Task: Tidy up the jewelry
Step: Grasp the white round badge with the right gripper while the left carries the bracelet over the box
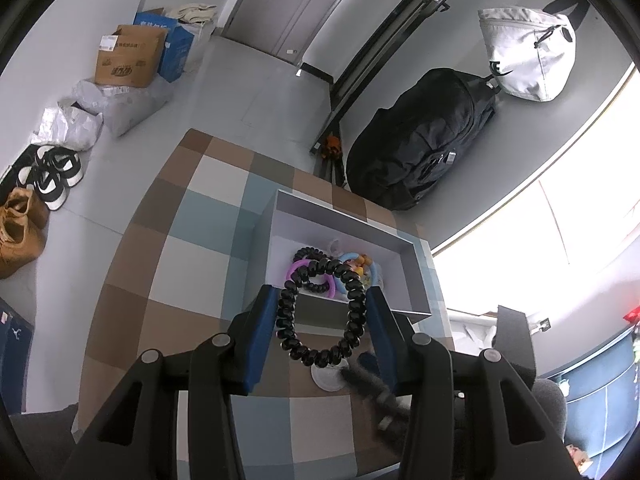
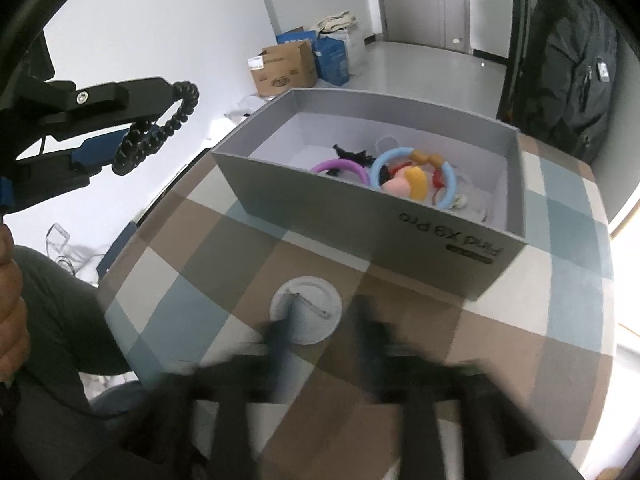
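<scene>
— Left wrist view?
— Black spiral bracelet (image 1: 320,312) clamped in left gripper (image 1: 320,308), held above table (image 1: 168,256), short of grey box (image 1: 416,276).
— Right wrist view?
— Blurred right gripper (image 2: 320,332) spread open around white disc (image 2: 306,310); bare table right of it.

You've got a black coil bracelet (image 1: 320,312) held up off the table, w/ purple ring (image 2: 340,169), blue ring (image 2: 412,178) & charms lying in the open grey box (image 2: 360,216). White disc (image 2: 306,309) sits flat just beside it.
</scene>
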Available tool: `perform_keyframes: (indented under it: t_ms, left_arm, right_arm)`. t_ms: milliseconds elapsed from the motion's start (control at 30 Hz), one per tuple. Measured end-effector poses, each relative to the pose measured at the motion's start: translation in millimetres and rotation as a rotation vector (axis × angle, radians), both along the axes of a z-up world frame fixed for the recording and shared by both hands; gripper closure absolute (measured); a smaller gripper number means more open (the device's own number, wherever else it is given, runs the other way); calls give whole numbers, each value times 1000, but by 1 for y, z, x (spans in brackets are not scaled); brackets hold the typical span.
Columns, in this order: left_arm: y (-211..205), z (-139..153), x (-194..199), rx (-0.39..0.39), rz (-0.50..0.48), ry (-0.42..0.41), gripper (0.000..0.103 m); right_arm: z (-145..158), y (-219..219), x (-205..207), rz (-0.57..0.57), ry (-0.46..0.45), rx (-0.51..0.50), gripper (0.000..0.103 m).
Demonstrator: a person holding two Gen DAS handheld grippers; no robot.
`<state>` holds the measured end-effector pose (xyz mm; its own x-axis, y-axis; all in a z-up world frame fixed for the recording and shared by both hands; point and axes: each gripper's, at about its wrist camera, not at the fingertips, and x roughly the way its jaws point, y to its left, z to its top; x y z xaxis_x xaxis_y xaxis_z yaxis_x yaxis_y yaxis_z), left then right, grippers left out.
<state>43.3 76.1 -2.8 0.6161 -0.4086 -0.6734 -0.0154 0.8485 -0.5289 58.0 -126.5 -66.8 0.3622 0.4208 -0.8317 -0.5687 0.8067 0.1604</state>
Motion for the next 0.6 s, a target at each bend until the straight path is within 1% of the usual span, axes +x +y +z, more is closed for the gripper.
perform_keyframes:
  t_ms: [33, 100, 167, 200, 233, 267, 300, 333, 367, 467, 533, 600]
  left_arm:
    - [1, 0, 0, -1, 2, 0, 63]
    - [2, 0, 0, -6, 5, -1, 63]
    - [4, 0, 1, -11, 8, 0, 63]
    - [5, 0, 1, -13, 10, 0, 63]
    - [7, 0, 1, -14, 13, 1, 63]
    - [7, -1, 1, -14, 13, 3, 63]
    - [8, -2, 2, -16, 14, 8, 63]
    - [9, -3, 3, -21, 17, 12, 63]
    - [10, -4, 3, -26, 16, 14, 63]
    - [11, -5, 6, -29, 15, 22, 63]
    - [11, -6, 8, -32, 14, 25, 63]
    - [10, -6, 9, -34, 11, 25, 63]
  right_arm:
    - [-1, 2, 0, 0, -7, 1, 19]
    - [-2, 8, -1, 22, -19, -14, 20]
    - [-5, 19, -2, 53, -35, -55, 25]
    - [-7, 23, -4, 64, -45, -77, 33]
    - [-11, 28, -5, 74, -57, -116, 34]
    - [-10, 31, -7, 78, -83, -137, 45]
    - [-10, 35, -10, 97, -102, -155, 52]
    - [-9, 37, -11, 116, -100, -151, 58]
    - [-8, 38, -12, 129, -100, -148, 61]
    - [-7, 40, -12, 138, -110, -163, 61]
    - [-6, 37, -7, 128, -81, -139, 61]
    - [-1, 32, -5, 107, -71, -108, 61]
